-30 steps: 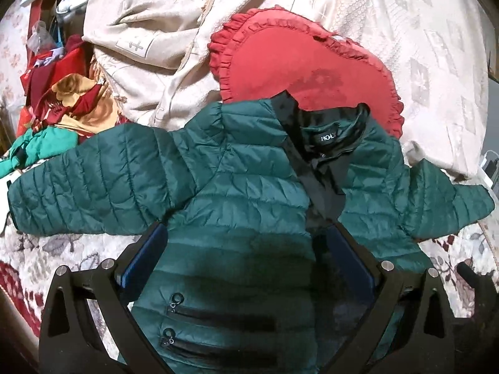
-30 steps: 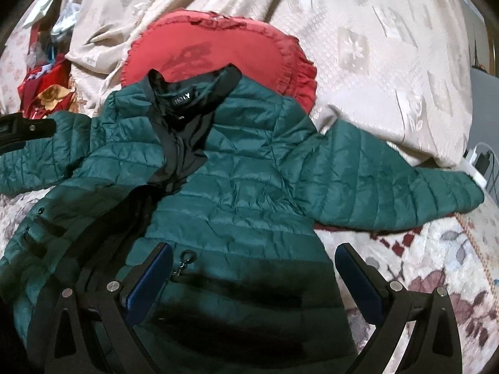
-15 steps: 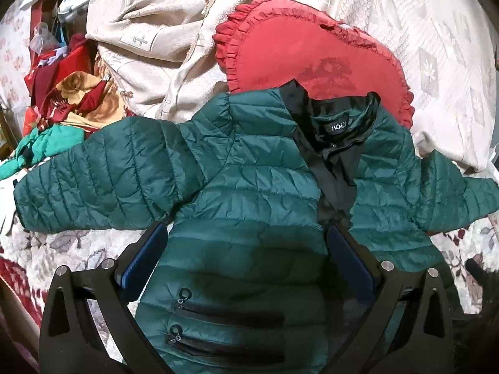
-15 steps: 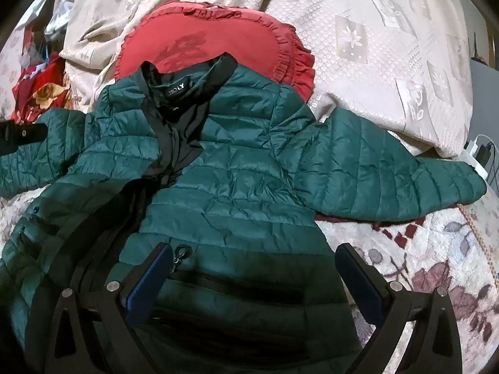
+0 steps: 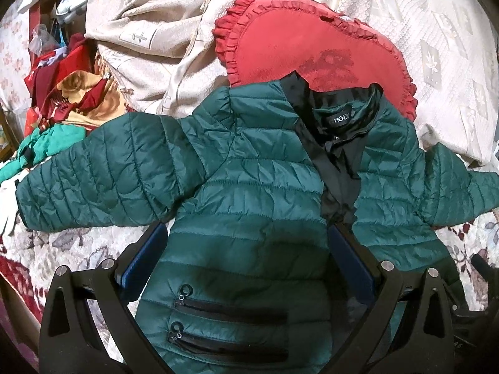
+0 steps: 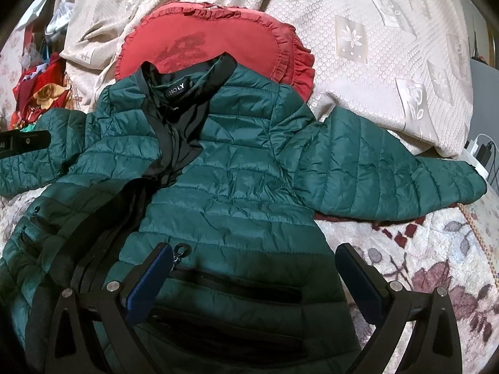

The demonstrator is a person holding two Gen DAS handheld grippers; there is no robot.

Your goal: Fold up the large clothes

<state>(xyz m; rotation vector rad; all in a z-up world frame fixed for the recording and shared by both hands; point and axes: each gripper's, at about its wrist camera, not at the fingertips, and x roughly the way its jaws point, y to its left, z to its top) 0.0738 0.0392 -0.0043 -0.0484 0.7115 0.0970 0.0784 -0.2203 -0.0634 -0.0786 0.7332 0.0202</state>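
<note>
While laid face-up across a floral bedspread (image 6: 436, 268), lay spread to full width, a green quilted jacket (image 5: 259, 187), front unzipped at the chest and black lining showing down the opening. Rested its black collar (image 5: 340, 115) against a red heart-shaped ruffled cushion (image 5: 312, 40), itself backed by a cream patterned coverlet (image 6: 389, 40). Reached out flat to either side, both sleeves: one sleeve (image 5: 103, 174) toward a heap of red and yellow cloth (image 5: 78, 93) at the bed's edge, the other sleeve (image 6: 383, 177) toward a white charger (image 6: 474, 152) near the far side. Hovered above the lower front panels with jaws spread wide and pinching nothing, the left gripper (image 5: 246, 249), over the panel with two zipped pockets (image 5: 227, 324). Hung likewise parted and empty, the right gripper (image 6: 255, 265), its inner blue pad just beside a zip pull (image 6: 180, 251) on the opposite panel; could not be told whether either tool touched the fabric. Judged as barely begun: garment flattened and arranged, seemingly ready, but no fold yet made. Left still to do, by that reading: sleeves brought in across the body, sides turned inward, then hem carried up toward the collar. Seen unsmoothed as well, some wrinkling and a slight bunching along the open front.
</note>
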